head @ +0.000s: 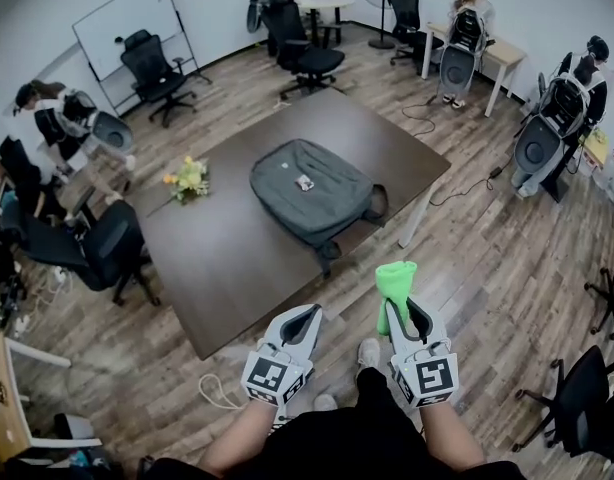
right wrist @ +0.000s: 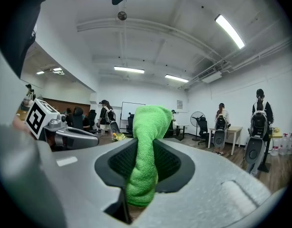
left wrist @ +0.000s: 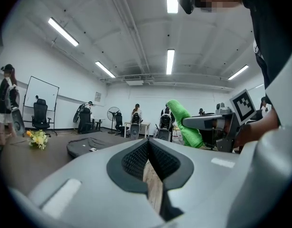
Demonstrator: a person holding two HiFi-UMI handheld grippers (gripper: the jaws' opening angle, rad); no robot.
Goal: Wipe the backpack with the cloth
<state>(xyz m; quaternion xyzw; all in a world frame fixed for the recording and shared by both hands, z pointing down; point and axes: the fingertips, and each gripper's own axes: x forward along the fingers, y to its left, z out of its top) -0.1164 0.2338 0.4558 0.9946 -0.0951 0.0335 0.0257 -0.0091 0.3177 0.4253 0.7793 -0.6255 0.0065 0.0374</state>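
Dark brown desk (head: 227,258) fills the middle of the head view, on a wood plank floor (head: 487,258). Grey backpack (head: 307,193) lies flat on the desk, toward its far right part, with a strap hanging over the near edge. It is well apart from both my tools.

Both tools are held low in front of the person, off the near corner of the desk and over the floor, neither touching the desk. Left tool (head: 305,316): jaws brought together, only a thin slit between the pads showing floor, nothing held. Right tool (head: 404,310): jaws closed on the green cloth (head: 395,280). The cloth is bunched and pinched between the pads. Its top sticks up past the jaw tips and a shorter end hangs down behind them. The cloth is not touching the backpack.

Small bunch of yellow flowers (head: 190,178) sits on the left part of the desk, apart from the backpack. Black office chairs stand around the room and other people are near the walls.
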